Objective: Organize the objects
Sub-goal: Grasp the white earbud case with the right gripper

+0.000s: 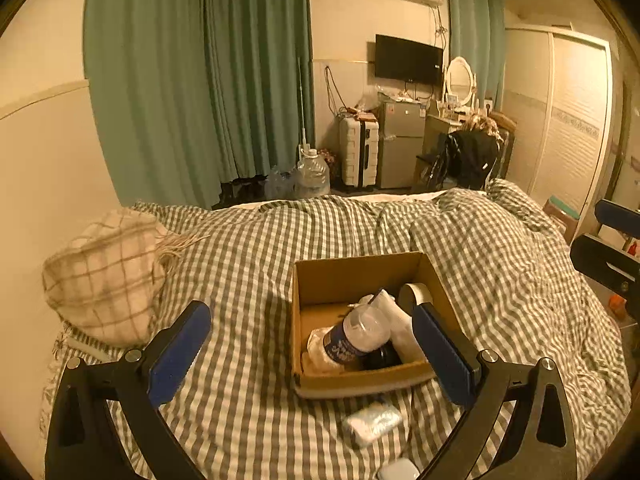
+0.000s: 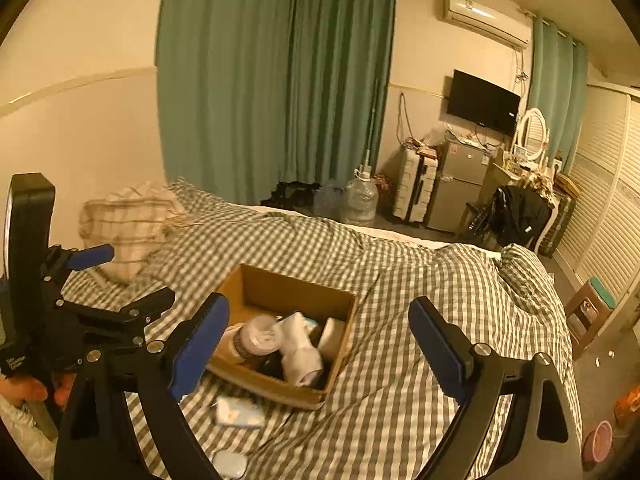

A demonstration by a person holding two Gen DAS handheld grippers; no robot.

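An open cardboard box sits on the checked bed cover; it also shows in the right wrist view. Inside lie a plastic water bottle, a white rolled sock and a tape roll. A small pale packet lies on the cover just in front of the box, also in the right wrist view. My left gripper is open and empty, hovering over the box's near side. My right gripper is open and empty, to the right of the box.
A plaid pillow lies at the left by the wall. A small white object lies at the near edge. Beyond the bed stand green curtains, water jugs, a suitcase, a small fridge and a dressing table.
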